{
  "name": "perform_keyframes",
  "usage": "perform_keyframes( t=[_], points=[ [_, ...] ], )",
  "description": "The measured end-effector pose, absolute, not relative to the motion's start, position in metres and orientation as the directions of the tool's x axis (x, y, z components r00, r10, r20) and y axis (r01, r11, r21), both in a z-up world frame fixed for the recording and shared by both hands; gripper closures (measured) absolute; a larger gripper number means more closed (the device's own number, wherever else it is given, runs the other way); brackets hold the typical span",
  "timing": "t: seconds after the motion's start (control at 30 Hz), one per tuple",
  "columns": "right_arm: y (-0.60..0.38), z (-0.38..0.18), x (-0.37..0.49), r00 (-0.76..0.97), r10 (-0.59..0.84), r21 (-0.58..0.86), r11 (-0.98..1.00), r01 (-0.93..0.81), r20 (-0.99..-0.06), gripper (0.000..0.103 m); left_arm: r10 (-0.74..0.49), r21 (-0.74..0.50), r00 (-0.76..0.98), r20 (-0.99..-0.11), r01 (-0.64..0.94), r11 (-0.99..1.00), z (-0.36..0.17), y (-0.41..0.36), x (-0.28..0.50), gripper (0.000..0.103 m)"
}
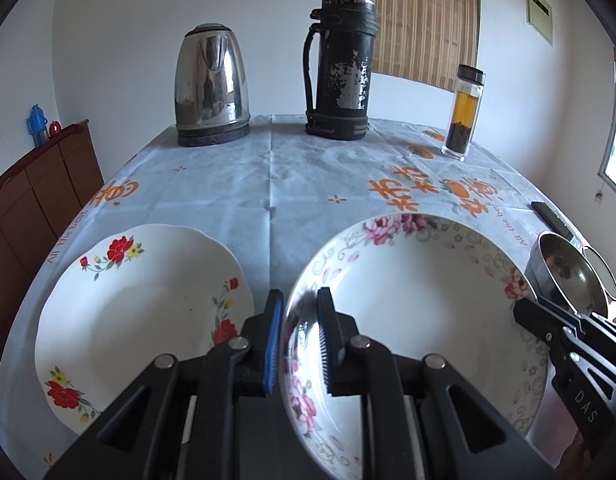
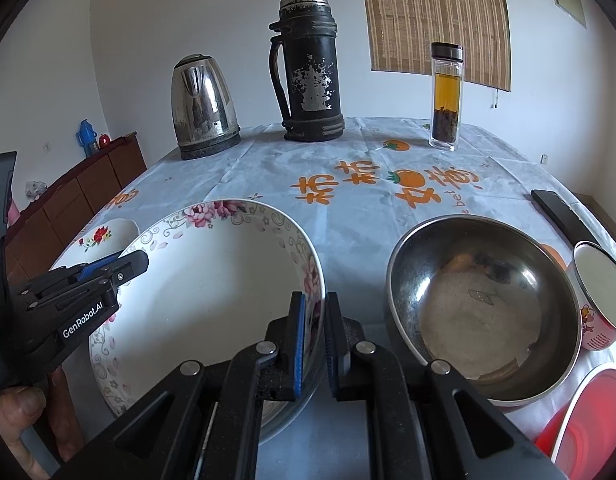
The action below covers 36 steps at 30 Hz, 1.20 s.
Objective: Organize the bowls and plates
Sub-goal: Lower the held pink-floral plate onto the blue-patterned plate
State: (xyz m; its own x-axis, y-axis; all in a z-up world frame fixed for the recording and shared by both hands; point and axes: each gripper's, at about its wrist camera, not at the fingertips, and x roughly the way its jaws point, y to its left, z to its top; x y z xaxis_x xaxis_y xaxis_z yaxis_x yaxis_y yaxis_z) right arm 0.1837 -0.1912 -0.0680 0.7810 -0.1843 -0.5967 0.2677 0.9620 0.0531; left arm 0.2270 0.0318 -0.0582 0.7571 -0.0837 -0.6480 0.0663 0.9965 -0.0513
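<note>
A deep white plate with pink flowers [image 1: 419,300] [image 2: 212,292] sits in the middle of the table, held from both sides. My left gripper [image 1: 300,300] [image 2: 142,262] is shut on its left rim, and my right gripper [image 2: 315,300] [image 1: 523,316] is shut on its right rim. I cannot tell whether the plate still touches the cloth. A scalloped plate with red flowers [image 1: 148,308] [image 2: 100,238] lies to its left. To its right stands a steel bowl [image 2: 483,300] [image 1: 563,276].
At the table's far edge stand a steel kettle [image 1: 210,88], a worn black thermos [image 1: 341,68] and a tea bottle [image 2: 445,96]. An enamel cup [image 2: 599,296], a red-rimmed dish [image 2: 587,416] and a black remote [image 2: 559,212] are on the right. A wooden cabinet [image 1: 36,200] stands to the left.
</note>
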Motion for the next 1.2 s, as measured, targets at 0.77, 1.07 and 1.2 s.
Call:
perform_keyframes(
  t=[0.77,1.07,1.2],
  points=[
    [-0.1848,-0.0687,0.1857,0.767,-0.214,0.008,0.961,0.275,-0.605,0.090,-0.097,-0.070,0.727,-0.679,0.068,0.995,-0.0642,0.0349,0.2320,0.089],
    [-0.1849,-0.0683,0.1862,0.765,-0.221,0.000,0.961,0.278,-0.605,0.090,-0.103,-0.075,0.723,-0.683,0.071,0.995,-0.0660,0.0349,0.2335,0.089],
    [-0.1830,-0.0684,0.1865,0.759,-0.238,-0.020,0.958,0.285,-0.606,0.090,-0.105,-0.077,0.723,-0.683,0.071,0.994,-0.0661,0.0342,0.2333,0.089]
  ],
)
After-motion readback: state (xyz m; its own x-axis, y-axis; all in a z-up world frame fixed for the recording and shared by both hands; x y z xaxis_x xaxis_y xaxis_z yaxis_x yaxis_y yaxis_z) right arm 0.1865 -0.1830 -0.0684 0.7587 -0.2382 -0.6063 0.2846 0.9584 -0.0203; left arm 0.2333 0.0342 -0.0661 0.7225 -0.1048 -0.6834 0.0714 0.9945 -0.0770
